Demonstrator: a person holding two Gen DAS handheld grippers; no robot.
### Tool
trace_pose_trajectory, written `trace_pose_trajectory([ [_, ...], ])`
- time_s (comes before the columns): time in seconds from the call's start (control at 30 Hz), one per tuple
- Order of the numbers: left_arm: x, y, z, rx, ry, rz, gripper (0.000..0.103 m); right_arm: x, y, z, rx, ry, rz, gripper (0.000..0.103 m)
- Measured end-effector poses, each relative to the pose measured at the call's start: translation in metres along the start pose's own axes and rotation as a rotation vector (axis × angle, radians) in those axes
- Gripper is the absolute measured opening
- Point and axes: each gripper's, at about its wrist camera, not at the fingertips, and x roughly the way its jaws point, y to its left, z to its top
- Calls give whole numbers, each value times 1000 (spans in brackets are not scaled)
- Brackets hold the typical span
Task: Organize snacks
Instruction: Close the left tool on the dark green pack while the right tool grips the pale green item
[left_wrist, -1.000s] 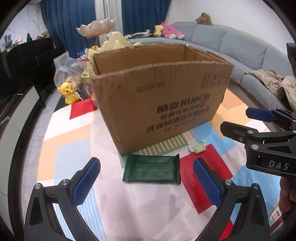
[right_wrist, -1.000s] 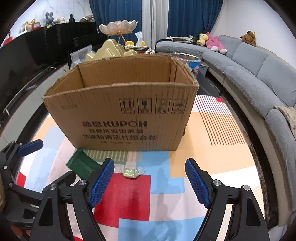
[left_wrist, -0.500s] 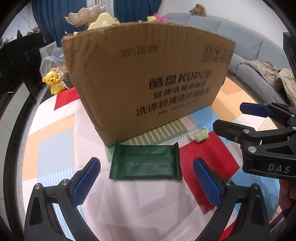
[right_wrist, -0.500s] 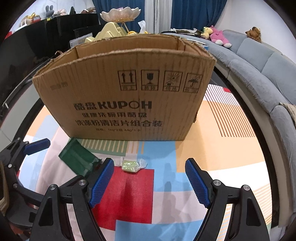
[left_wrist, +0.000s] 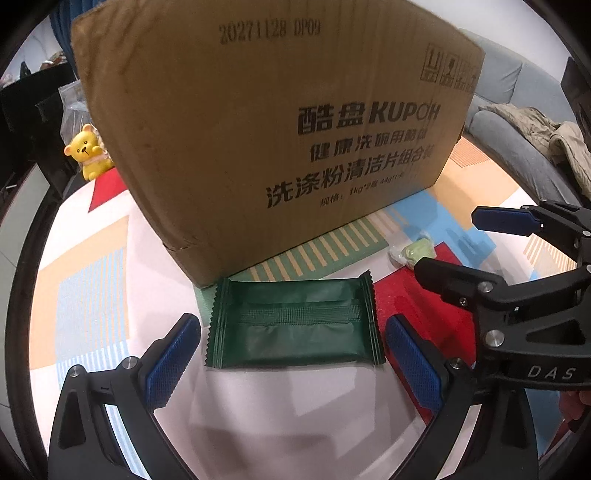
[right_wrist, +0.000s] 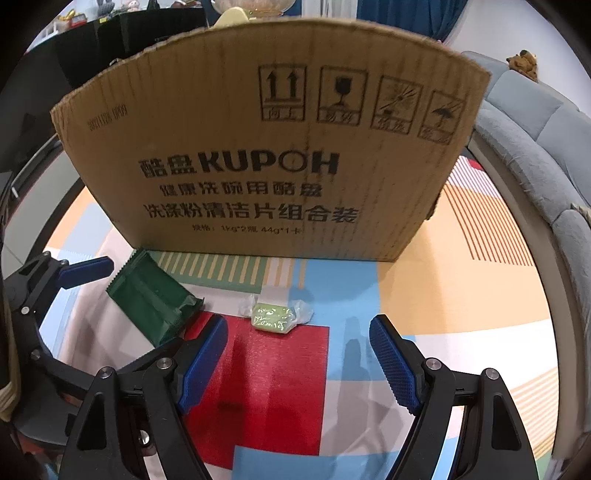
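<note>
Both claws are open; the left claw (left_wrist: 291, 354) may only slide the thin, flat green packet (left_wrist: 293, 325) against the cardboard box (left_wrist: 258, 129), and the right claw (right_wrist: 297, 354) may crush the small candy (right_wrist: 275, 314).

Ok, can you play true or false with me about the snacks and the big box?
1. The green snack packet lies flat on the mat, in front of the cardboard box. True.
2. The left gripper is squeezing the green snack packet. False: it is open, one finger on each side of the packet, not touching it.
3. The little pale green candy is inside the box. False: it lies on the mat in front of the box.
4. The right gripper is open and holds nothing. True.
5. A yellow toy bear stands to the left of the box. True.
</note>
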Motion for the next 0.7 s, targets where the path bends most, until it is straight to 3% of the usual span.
trace_pose_trajectory([
  [0.53, 9, 6, 0, -28, -19, -4, 103, 30, 0, 7, 32, 34, 13, 79],
  [0.7, 6, 9, -4, -26, -26, -8, 99, 34, -1, 12, 19, 32, 15, 64],
])
